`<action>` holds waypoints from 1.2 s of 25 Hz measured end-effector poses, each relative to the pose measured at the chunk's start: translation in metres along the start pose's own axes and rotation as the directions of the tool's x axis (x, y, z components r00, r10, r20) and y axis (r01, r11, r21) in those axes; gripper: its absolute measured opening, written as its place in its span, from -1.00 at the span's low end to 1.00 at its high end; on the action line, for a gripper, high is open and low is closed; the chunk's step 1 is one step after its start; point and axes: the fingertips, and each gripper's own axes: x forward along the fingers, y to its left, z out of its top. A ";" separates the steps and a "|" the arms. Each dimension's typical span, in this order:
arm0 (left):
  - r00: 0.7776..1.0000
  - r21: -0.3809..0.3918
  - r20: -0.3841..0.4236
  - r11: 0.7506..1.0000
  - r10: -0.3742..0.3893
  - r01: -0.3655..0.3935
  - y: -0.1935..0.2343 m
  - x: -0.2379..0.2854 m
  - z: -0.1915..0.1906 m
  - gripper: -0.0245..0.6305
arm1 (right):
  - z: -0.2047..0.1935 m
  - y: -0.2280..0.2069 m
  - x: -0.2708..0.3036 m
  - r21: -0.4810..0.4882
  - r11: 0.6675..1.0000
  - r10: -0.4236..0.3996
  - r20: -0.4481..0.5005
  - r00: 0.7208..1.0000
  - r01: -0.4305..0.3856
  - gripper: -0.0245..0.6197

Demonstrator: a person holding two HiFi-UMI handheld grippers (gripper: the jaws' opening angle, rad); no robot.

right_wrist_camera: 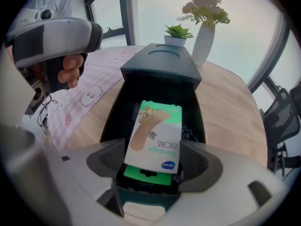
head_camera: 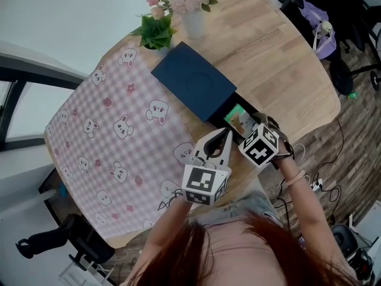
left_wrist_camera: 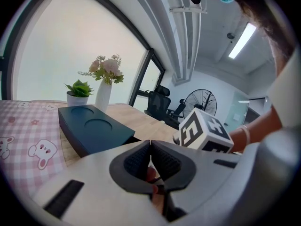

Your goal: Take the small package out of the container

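Note:
A dark blue box container (head_camera: 193, 82) lies on the round wooden table (head_camera: 280, 58), its drawer pulled out toward me. Inside the drawer a small green-and-white bandage package (right_wrist_camera: 155, 135) leans tilted over another green pack. My right gripper (right_wrist_camera: 153, 157) reaches into the drawer with its jaws wide apart. The package (head_camera: 240, 119) sits between the pads, and no pad clearly presses on it. My left gripper (left_wrist_camera: 150, 142) hovers just left of the drawer, jaws shut with nothing in them. The right gripper's marker cube (left_wrist_camera: 204, 131) shows beside it.
A pink checked cloth with bears (head_camera: 113, 136) covers the table's left half. A white vase of flowers (head_camera: 189, 11) and a small potted plant (head_camera: 156, 33) stand behind the container. Office chairs (left_wrist_camera: 162, 102) and a fan (left_wrist_camera: 202, 100) are beyond the table; cables (head_camera: 321, 186) lie on the floor.

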 end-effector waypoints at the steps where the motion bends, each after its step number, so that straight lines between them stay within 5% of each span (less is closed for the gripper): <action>1: 1.000 -0.002 0.000 1.000 0.000 0.000 0.001 -0.001 0.000 -0.88 | -0.001 0.000 0.001 -0.001 1.000 -0.002 -0.011 1.000 0.002 0.19; 9: 1.000 -0.015 -0.004 1.000 0.005 -0.005 0.004 -0.007 -0.006 -0.88 | -0.003 0.003 0.001 -0.025 1.000 0.011 -0.023 1.000 -0.011 0.15; 30: 0.999 0.070 0.040 0.997 0.012 -0.015 -0.007 -0.039 0.006 -0.88 | 0.004 0.011 -0.046 0.016 0.996 -0.085 0.129 0.988 0.084 0.14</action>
